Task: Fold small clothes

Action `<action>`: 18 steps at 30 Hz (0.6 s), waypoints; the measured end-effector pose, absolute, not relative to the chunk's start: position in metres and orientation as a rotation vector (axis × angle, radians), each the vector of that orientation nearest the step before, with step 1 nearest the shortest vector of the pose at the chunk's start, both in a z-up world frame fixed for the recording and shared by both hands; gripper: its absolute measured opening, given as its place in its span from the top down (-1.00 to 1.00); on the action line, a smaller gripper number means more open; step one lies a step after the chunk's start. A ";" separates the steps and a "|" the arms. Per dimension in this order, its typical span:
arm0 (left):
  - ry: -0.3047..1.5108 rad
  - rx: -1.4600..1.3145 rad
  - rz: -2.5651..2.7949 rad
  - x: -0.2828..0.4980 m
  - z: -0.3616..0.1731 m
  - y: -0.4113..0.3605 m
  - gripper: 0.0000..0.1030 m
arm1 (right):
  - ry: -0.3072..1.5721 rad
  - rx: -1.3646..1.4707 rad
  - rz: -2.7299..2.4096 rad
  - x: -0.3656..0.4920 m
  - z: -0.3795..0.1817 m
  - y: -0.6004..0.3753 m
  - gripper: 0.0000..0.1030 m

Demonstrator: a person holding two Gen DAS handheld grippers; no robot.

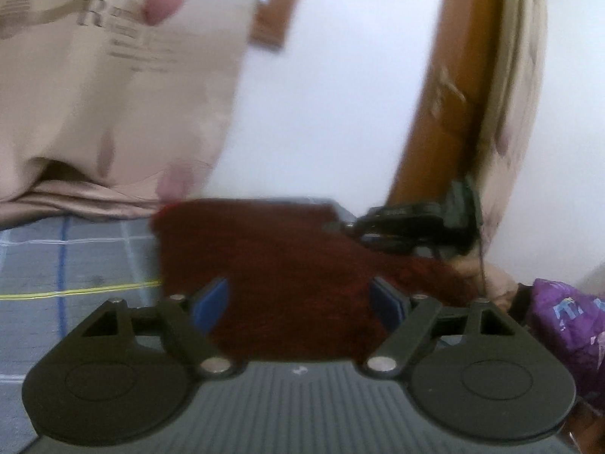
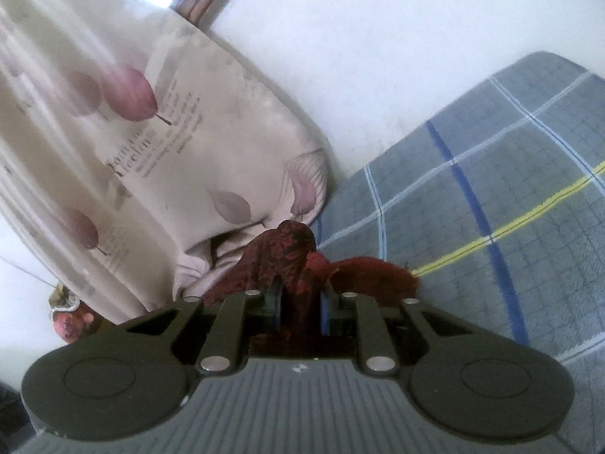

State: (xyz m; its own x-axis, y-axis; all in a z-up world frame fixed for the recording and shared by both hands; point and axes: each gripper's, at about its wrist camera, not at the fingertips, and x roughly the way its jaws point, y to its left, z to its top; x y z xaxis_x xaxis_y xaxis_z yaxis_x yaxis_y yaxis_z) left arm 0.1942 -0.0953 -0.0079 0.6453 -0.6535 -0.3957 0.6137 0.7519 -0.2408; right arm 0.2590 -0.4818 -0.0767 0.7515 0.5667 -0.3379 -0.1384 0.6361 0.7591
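Observation:
A dark red garment [image 1: 272, 265] lies spread on the grey checked bed cover [image 1: 75, 265]. In the left wrist view my left gripper [image 1: 300, 302] hovers over its near part, jaws wide apart, blue pads [image 1: 210, 302] clear of the fabric. At the garment's far right corner sits my right gripper [image 1: 408, 223], pinching that edge. The right wrist view shows the right gripper [image 2: 300, 304] shut on a bunched fold of the red garment [image 2: 295, 257], which trails off to the right over the checked cover [image 2: 491, 227].
A beige printed curtain or sheet [image 1: 113, 94] hangs at the left, and also fills the left of the right wrist view [image 2: 151, 151]. A wooden post [image 1: 446, 94] stands at the right by the white wall. A purple bag [image 1: 567, 321] lies at the right edge.

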 end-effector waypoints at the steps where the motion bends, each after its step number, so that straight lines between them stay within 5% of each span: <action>1: 0.499 -0.081 -0.730 0.197 -0.011 -0.102 -0.57 | 0.593 0.788 0.435 0.259 -0.083 -0.482 0.55; 8: 0.556 -0.051 -0.757 0.199 -0.035 -0.130 -0.57 | 0.561 0.925 0.456 0.254 -0.101 -0.489 0.30; 10: 0.554 -0.006 -0.760 0.194 -0.040 -0.138 -0.58 | 0.530 0.960 0.429 0.242 -0.094 -0.496 -0.12; 14: 0.542 0.073 -0.766 0.188 -0.049 -0.153 -0.63 | 0.454 0.916 0.432 0.210 -0.066 -0.504 -0.12; 18: 0.536 0.095 -0.757 0.183 -0.053 -0.157 -0.65 | 0.594 0.828 0.470 0.207 -0.055 -0.486 -0.12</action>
